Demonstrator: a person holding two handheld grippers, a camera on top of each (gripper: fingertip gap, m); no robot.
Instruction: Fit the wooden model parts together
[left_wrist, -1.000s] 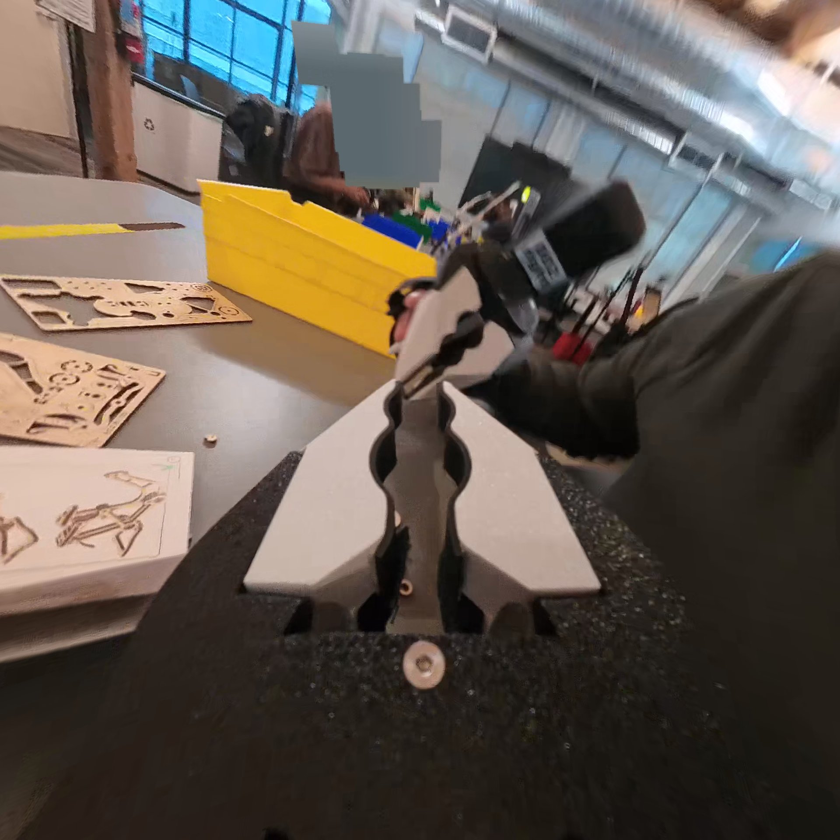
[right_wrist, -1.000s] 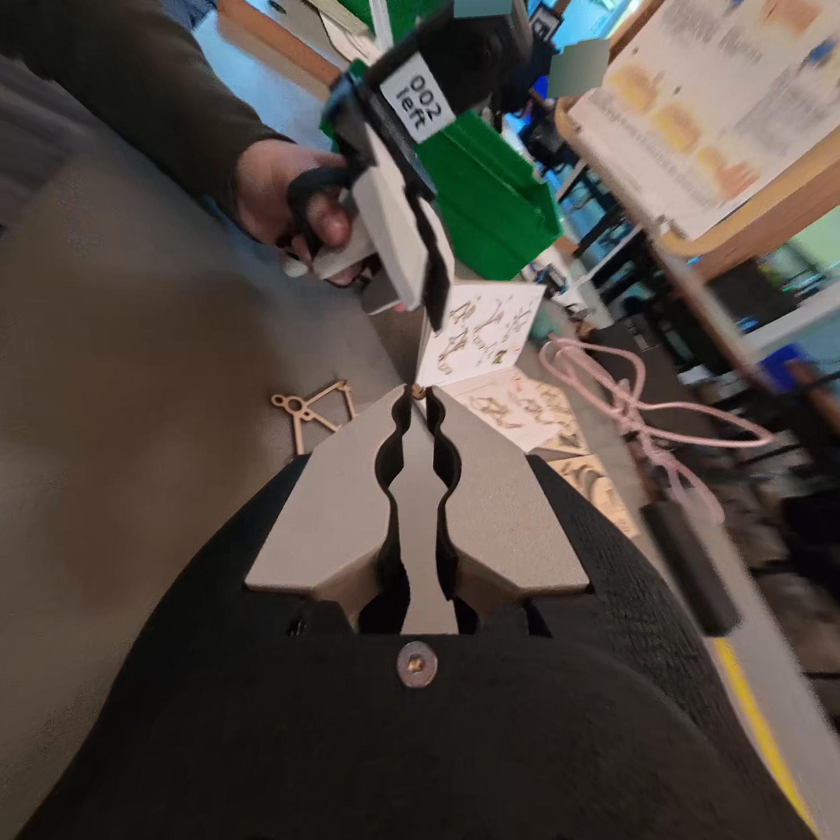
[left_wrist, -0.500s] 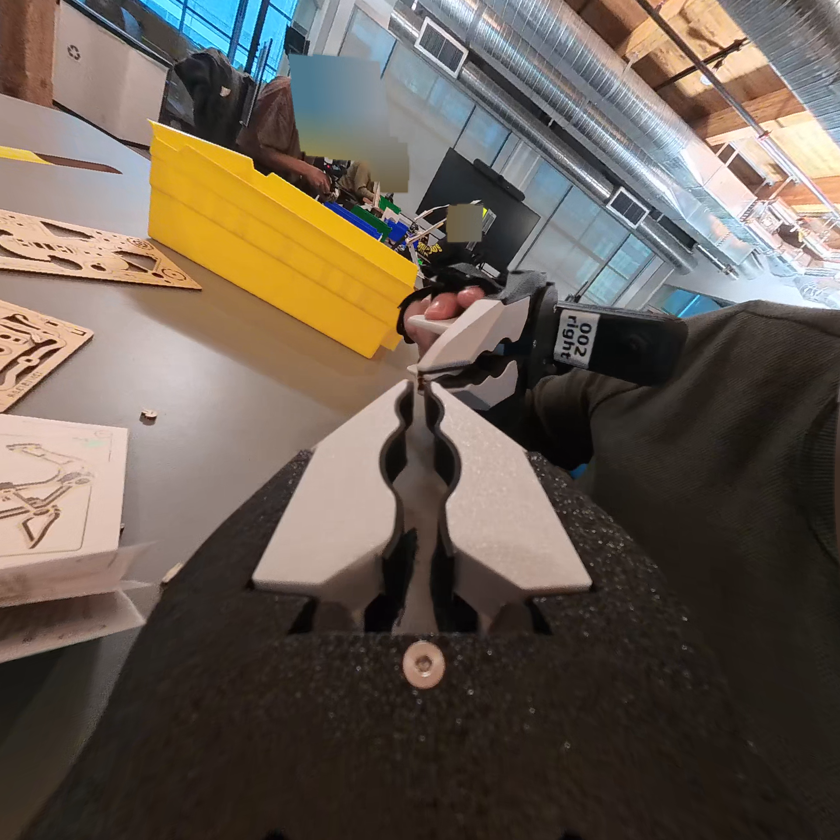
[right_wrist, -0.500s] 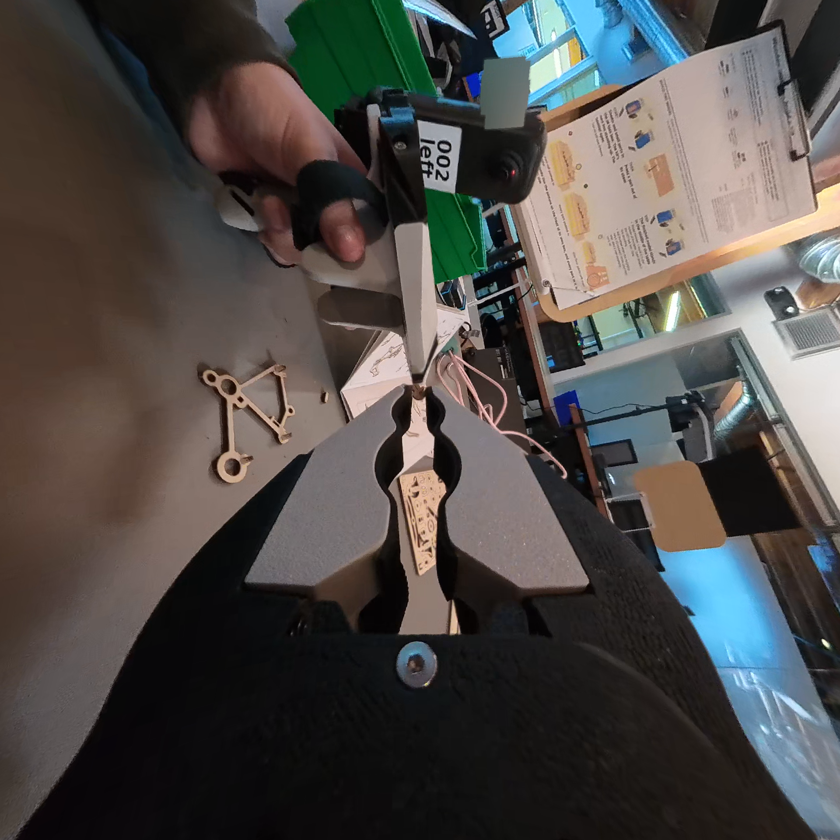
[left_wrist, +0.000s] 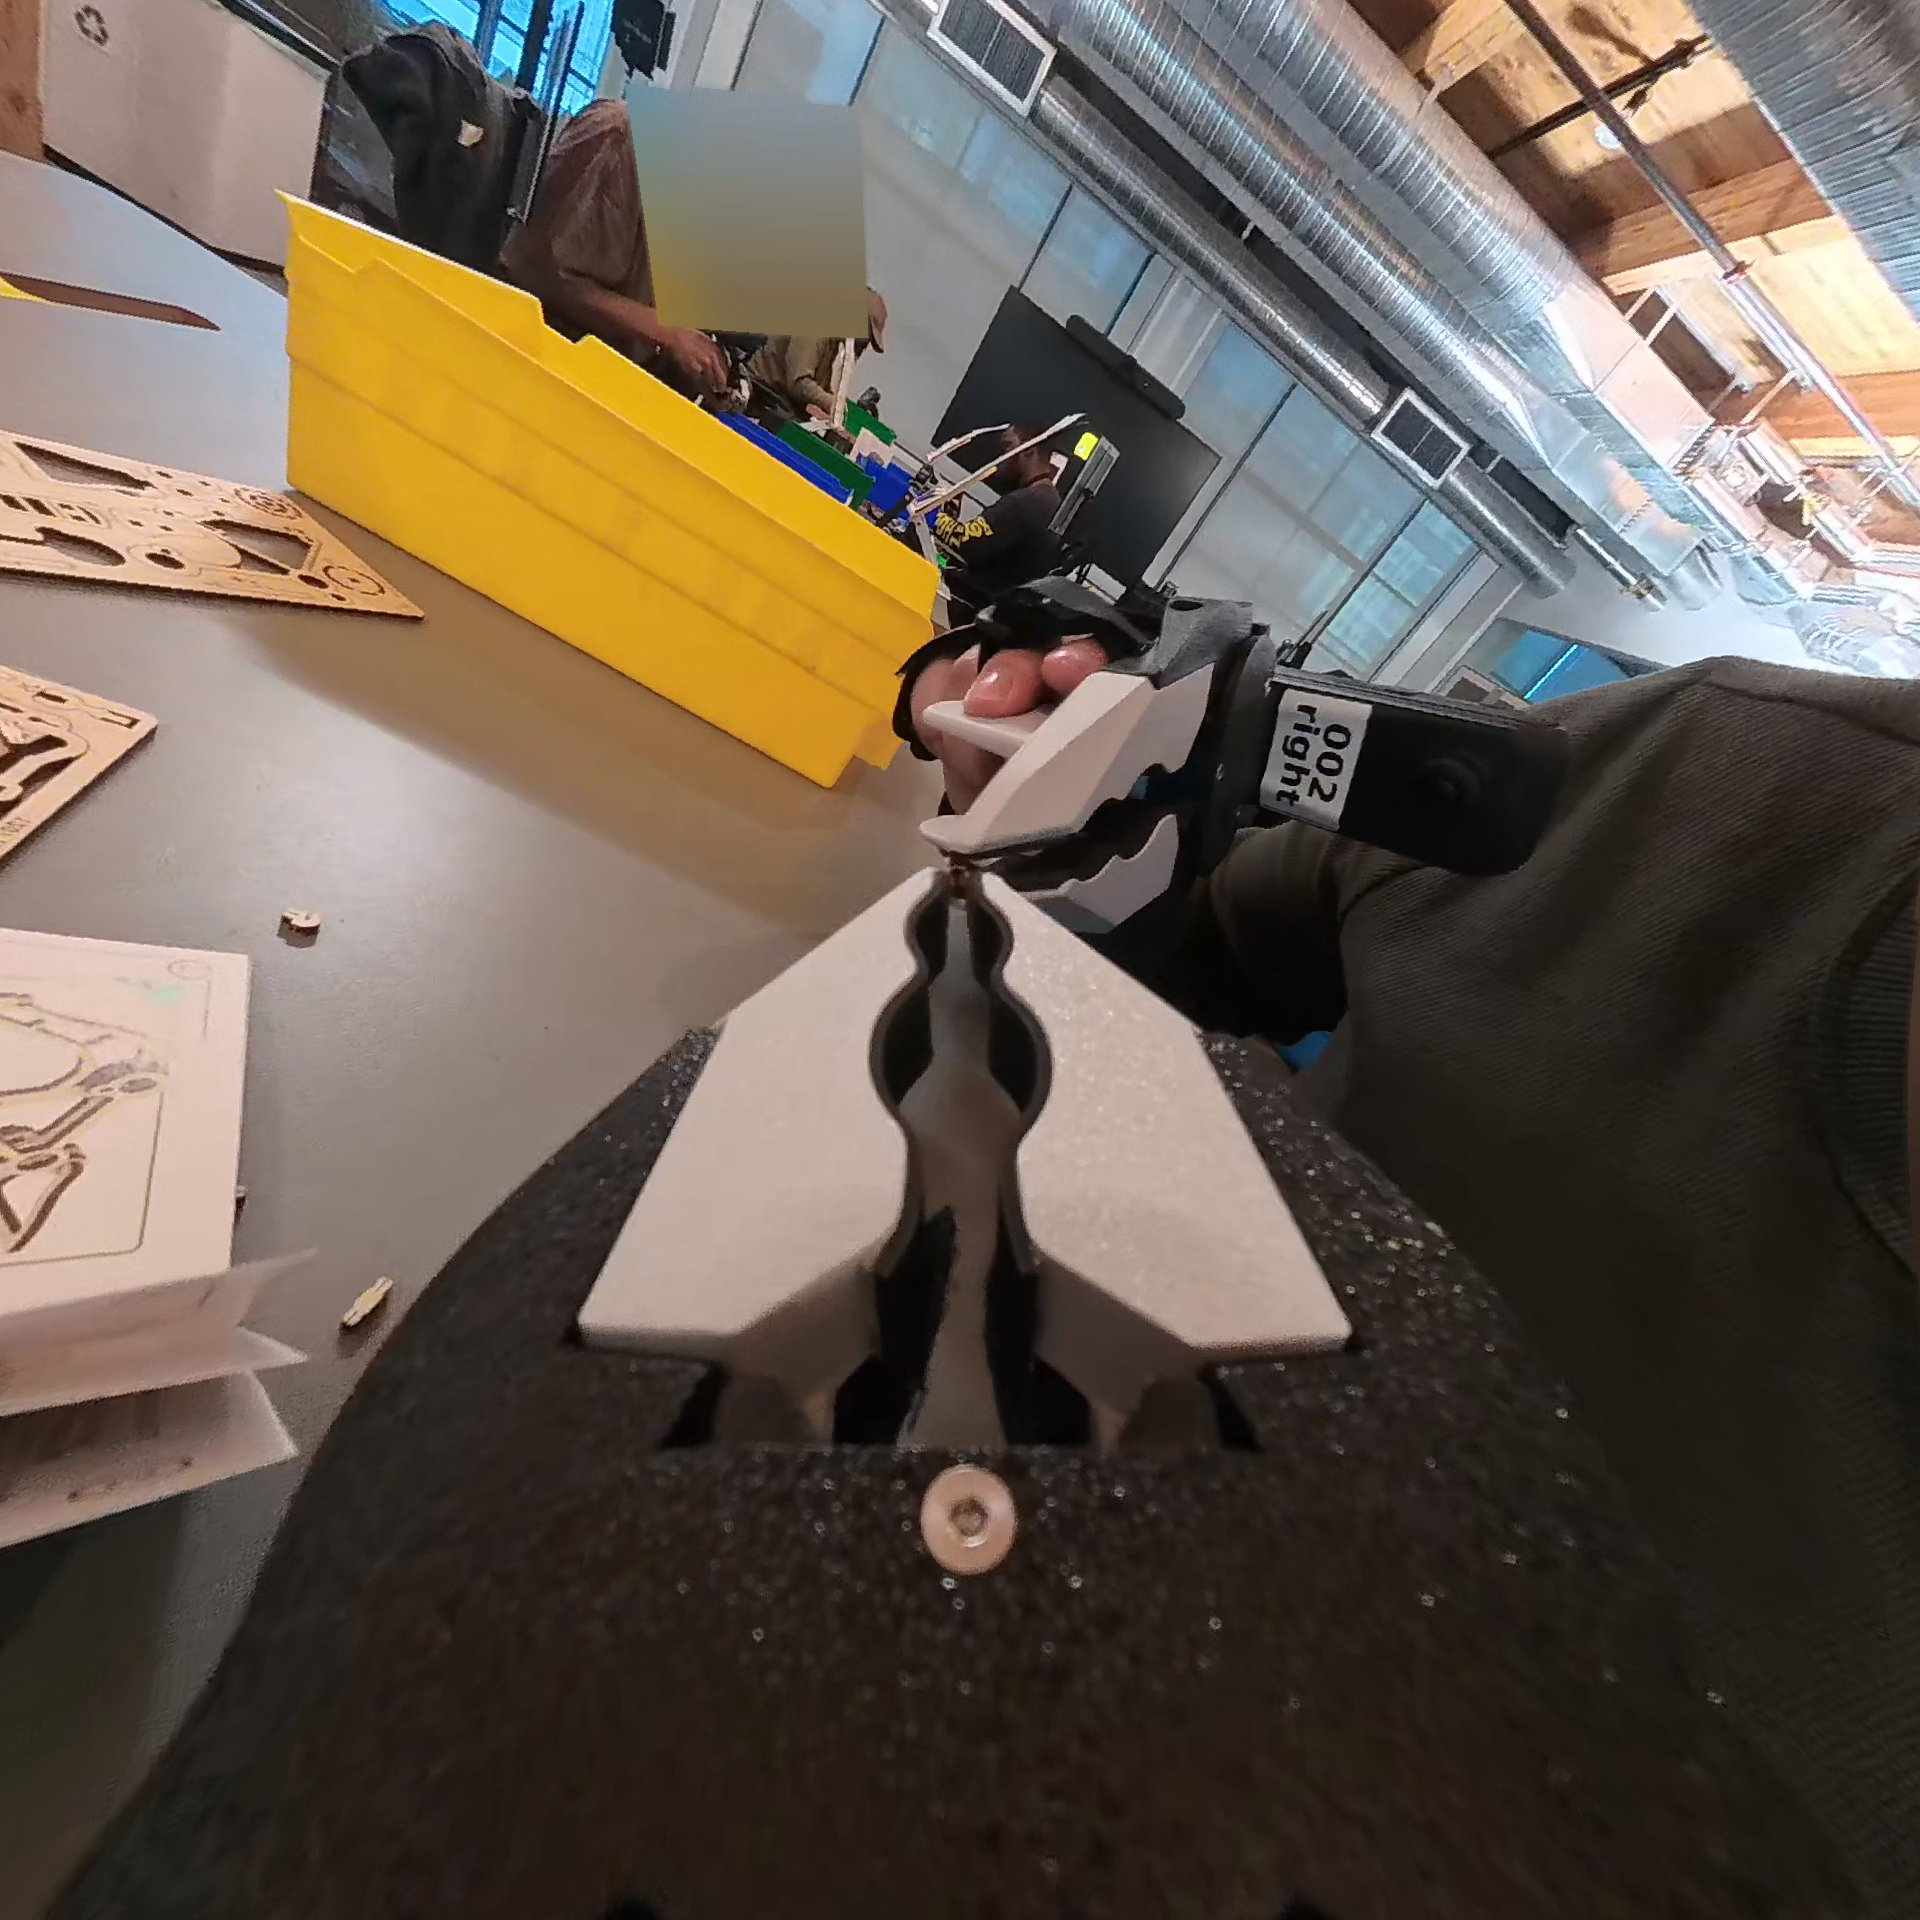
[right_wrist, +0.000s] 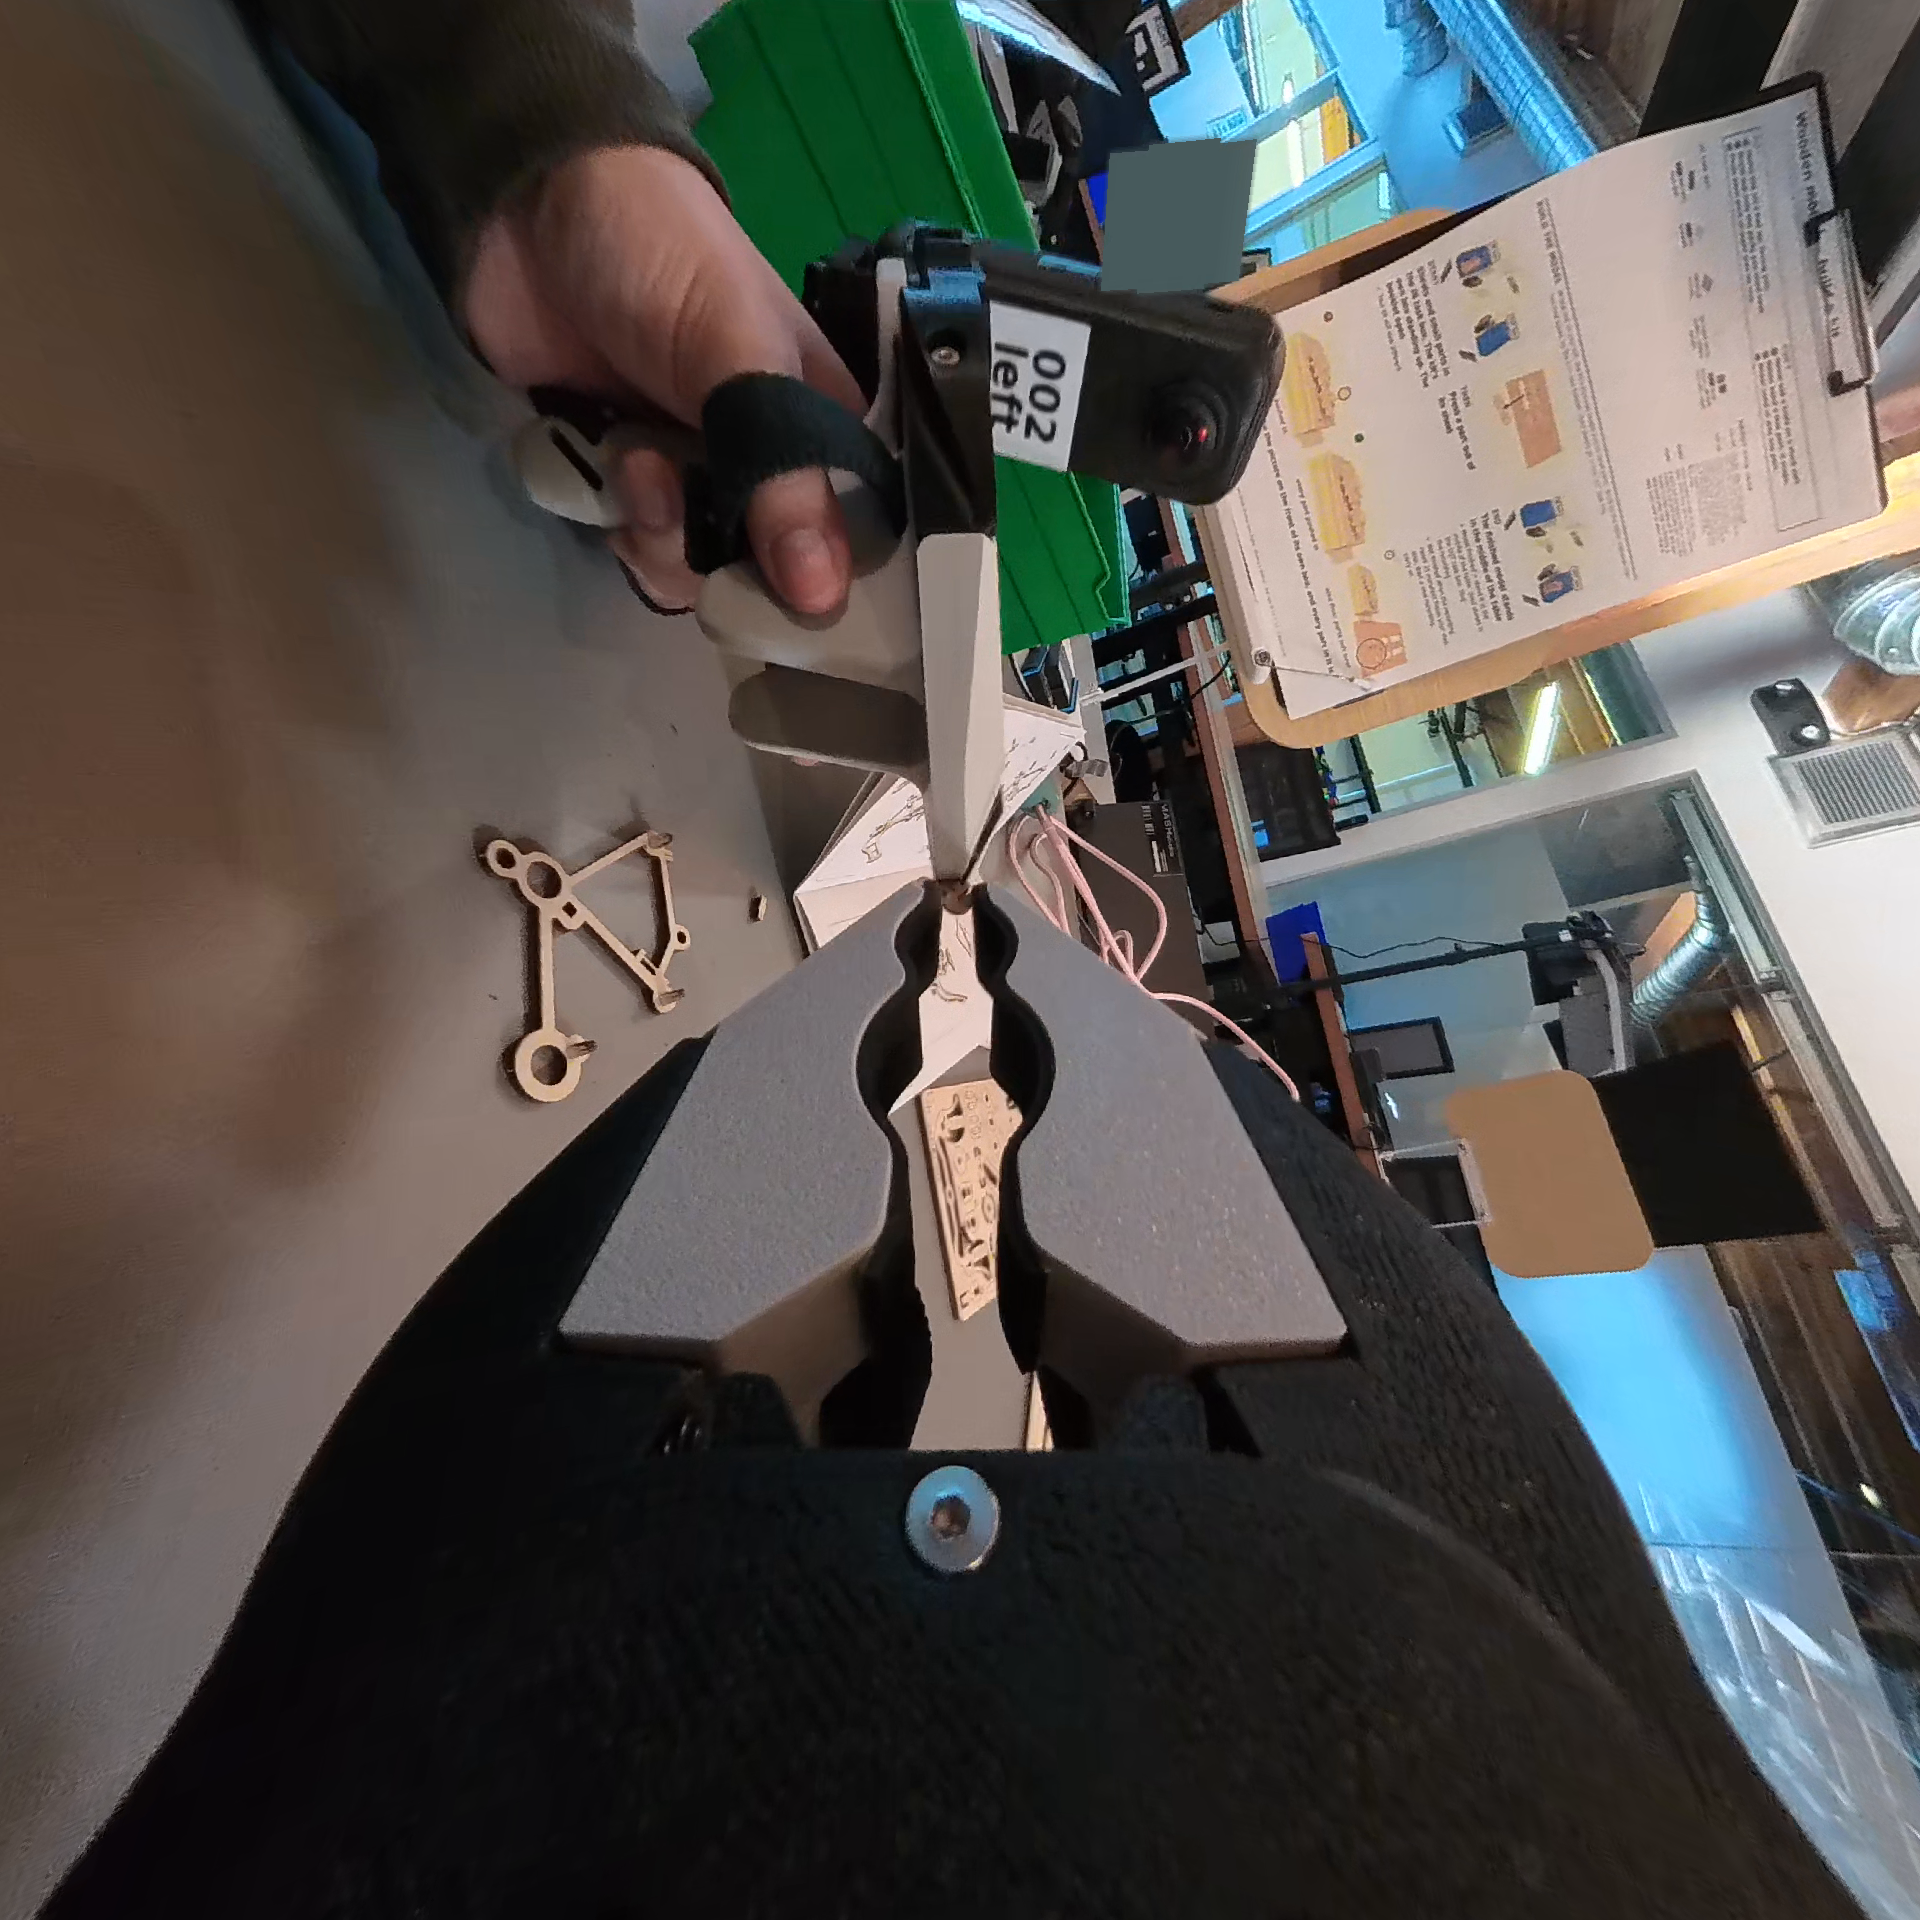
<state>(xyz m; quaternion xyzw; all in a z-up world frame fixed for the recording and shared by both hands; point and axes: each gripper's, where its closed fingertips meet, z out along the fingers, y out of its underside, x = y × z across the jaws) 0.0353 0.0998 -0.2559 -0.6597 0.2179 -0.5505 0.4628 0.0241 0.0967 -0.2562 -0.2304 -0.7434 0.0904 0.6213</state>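
My left gripper (left_wrist: 958, 885) and right gripper (right_wrist: 951, 896) meet tip to tip above the grey table (left_wrist: 499, 831). A tiny brown wooden part (right_wrist: 951, 894) sits between the right fingertips, which are shut on it. In the left wrist view the same brown bit (left_wrist: 958, 883) shows at my left fingertips, which are shut on it too, with the right gripper (left_wrist: 966, 847) just above. The left gripper (right_wrist: 958, 857) comes down onto the part in the right wrist view. A triangular wooden frame part (right_wrist: 582, 956) lies flat on the table to the left.
Cut-out wooden sheets (left_wrist: 187, 530) and an instruction booklet (left_wrist: 94, 1143) lie at the left, with loose bits (left_wrist: 299, 923) nearby. A yellow bin (left_wrist: 582, 540) stands behind. A green bin (right_wrist: 914, 312), a pink cable (right_wrist: 1101, 914) and a clipboard (right_wrist: 1538, 416) lie beyond. My two grippers' fingertips are within a few centimetres of each other.
My left jaws closed from clearly apart to shut at the wooden part. Both grippers tilted while their tips stayed together. The right grip on the part held.
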